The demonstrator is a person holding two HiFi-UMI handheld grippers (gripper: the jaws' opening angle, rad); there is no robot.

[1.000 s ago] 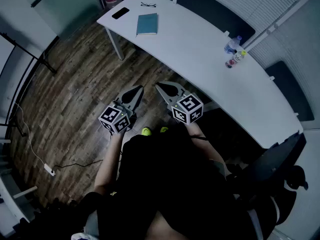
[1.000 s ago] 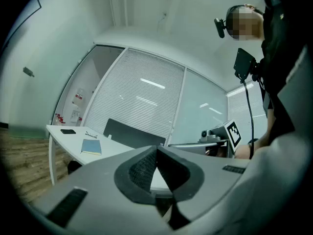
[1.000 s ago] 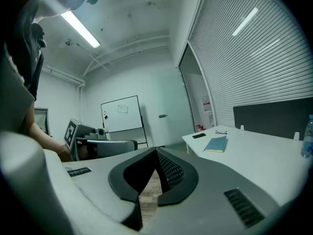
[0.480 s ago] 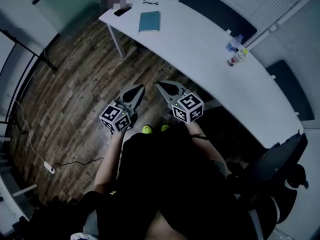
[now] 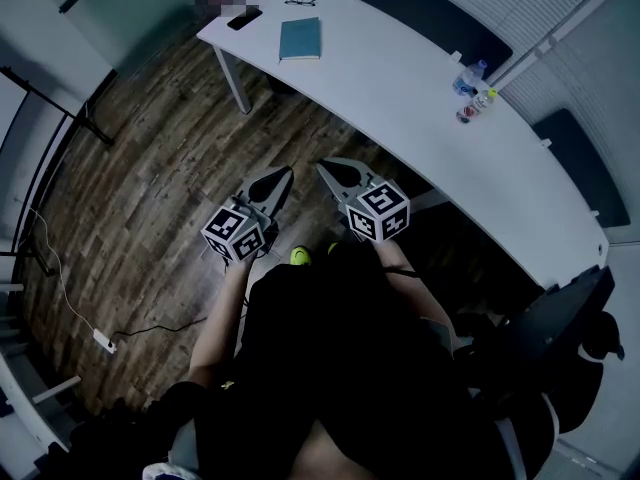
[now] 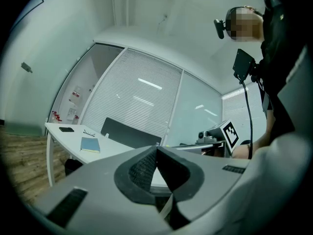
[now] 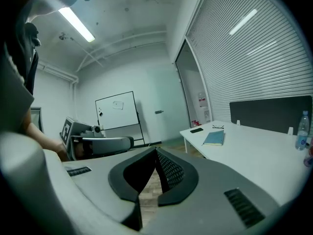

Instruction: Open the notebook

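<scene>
Hardly anything is altered over the last second. The dark wood-plank floor [image 5: 150, 168] and the long white curved tabletop [image 5: 430, 108] are only slightly shifted in the head view. The left hand-held gripper [image 5: 284, 173] and the right hand-held gripper [image 5: 322, 166] are kept over the floor, each pressed together on nothing. The approach is thus judged not yet begun. The thin teal rectangular notebook [image 5: 300, 40] is seen flat and closed near the tabletop's far end, well apart from both.

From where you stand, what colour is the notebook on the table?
The notebook is a plain teal blue, clearest in the head view.
</scene>
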